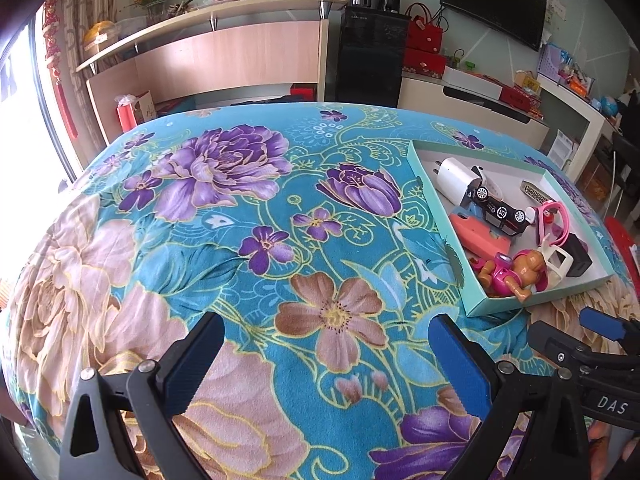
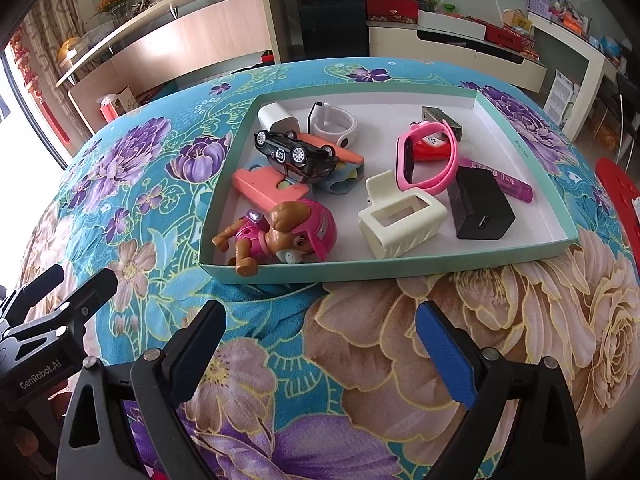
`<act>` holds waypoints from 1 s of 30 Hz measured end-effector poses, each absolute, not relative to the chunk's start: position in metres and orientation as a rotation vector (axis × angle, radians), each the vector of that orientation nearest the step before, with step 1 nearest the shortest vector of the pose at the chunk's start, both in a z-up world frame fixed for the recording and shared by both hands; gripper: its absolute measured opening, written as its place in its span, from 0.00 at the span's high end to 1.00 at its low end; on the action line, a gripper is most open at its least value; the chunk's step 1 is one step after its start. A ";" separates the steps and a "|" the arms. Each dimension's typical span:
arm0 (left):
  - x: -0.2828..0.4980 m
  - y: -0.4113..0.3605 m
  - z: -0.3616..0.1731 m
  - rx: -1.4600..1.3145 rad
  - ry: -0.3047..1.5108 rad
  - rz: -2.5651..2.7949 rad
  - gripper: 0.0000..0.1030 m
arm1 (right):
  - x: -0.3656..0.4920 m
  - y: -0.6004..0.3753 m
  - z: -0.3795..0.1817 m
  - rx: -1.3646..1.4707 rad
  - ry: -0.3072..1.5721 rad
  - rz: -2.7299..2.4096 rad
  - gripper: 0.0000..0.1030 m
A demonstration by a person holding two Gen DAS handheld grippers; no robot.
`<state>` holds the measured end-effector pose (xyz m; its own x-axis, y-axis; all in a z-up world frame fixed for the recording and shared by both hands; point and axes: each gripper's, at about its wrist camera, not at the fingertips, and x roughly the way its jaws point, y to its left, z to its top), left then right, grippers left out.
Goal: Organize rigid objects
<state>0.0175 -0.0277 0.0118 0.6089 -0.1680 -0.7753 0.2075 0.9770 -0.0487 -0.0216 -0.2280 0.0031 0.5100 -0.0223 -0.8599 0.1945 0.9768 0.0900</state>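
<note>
A shallow teal box (image 2: 384, 270) (image 1: 496, 304) lies on the flowered cloth and holds several small objects. Inside are a pink toy dog (image 2: 280, 232) (image 1: 512, 274), an overturned black toy car (image 2: 298, 156) (image 1: 500, 210), a cream hair claw (image 2: 402, 220), a black charger cube (image 2: 478, 210), a pink watch (image 2: 430, 160), a white watch (image 2: 334, 122) and a white plug (image 1: 456, 178). My right gripper (image 2: 322, 344) is open just in front of the box's near wall, nothing between its fingers. My left gripper (image 1: 326, 360) is open over bare cloth, left of the box.
The table is covered by a blue floral cloth (image 1: 248, 208). A red stool (image 2: 618, 188) stands off the right edge. Behind the table are a wooden counter (image 1: 224, 52), a black water dispenser (image 1: 368, 52) and a wall television (image 1: 494, 4).
</note>
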 end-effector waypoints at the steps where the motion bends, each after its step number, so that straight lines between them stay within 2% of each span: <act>1: 0.017 -0.026 0.012 0.044 0.890 -0.216 0.00 | -0.022 -0.227 0.002 0.180 1.031 -0.131 0.07; 30: 0.011 -0.029 0.006 0.083 0.925 -0.178 0.00 | -0.020 -0.224 -0.009 0.187 1.060 -0.150 0.07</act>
